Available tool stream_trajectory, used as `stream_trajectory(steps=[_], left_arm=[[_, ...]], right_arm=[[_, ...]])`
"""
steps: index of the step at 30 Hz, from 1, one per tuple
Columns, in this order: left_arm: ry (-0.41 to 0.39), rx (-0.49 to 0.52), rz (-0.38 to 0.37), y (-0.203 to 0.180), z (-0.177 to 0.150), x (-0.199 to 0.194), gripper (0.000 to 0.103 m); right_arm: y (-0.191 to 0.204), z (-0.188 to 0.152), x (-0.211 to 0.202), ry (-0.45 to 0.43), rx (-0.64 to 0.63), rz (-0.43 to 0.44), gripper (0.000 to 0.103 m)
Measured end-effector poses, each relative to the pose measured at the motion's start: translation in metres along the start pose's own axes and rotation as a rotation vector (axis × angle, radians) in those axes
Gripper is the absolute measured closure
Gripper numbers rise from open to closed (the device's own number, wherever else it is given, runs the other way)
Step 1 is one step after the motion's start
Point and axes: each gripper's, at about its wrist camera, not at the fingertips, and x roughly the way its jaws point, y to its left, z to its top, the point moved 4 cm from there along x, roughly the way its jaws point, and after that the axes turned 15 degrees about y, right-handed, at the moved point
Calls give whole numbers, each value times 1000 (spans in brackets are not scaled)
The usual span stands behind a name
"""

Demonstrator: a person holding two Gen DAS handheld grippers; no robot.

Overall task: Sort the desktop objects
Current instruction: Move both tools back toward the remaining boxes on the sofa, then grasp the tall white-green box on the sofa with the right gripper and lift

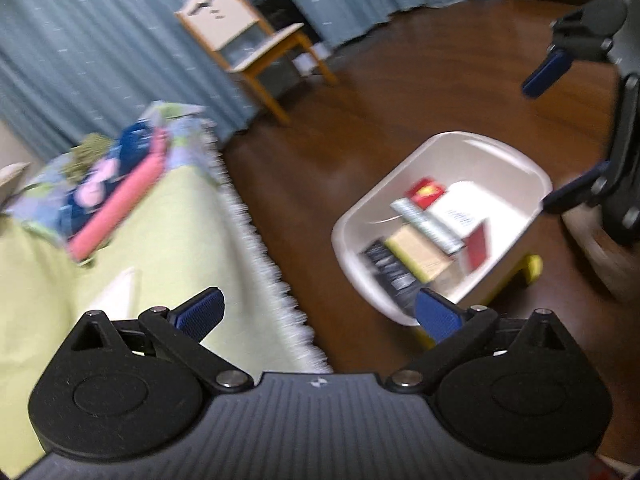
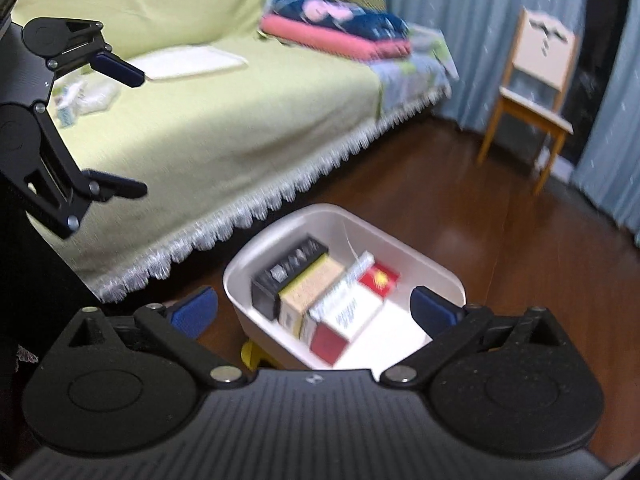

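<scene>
Leftmost, beside the white plastic tub [image 2: 436,270], spreads a bed [image 2: 224,112] in a lime cover with a fringed white hem. Both claws hang released and empty above the tub: left claw [image 1: 318,312], right claw [image 2: 314,306]. Boxy cartons [image 2: 332,300] lie packed inside the smooth, rounded tub on the glossy wooden floor [image 2: 520,240]. Only the right view shows crumpled packets [image 2: 86,98] on the bed.
</scene>
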Motion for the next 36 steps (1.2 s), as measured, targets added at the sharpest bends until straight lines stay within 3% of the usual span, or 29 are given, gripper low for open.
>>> stream_trajectory(steps=[5,13,18,20,27,33,36], left_arm=[[44,-87,57,45,-41,-11,1],[201,-161,192,108,-129,-14,1],[307,-58,303,134,-187,-12,1],[346,8,350,142,-207,-10,1],[371,90,413,177,-250,10,1],[337,53,418,197,-271,24,1],[345,24,409,199,-280,30,1]], right_arm=[[29,28,-10,-63,-59,56,1],[101,91,-6,-134,-238,183,1],[159,151,2,-168,-271,309,2],[191,171,6,-216,-335,299,4],[292,220,31,-278,-454,331,23],[358,247,71,-276,-533,355,45],[379,258,93,-264,-560,348,48]])
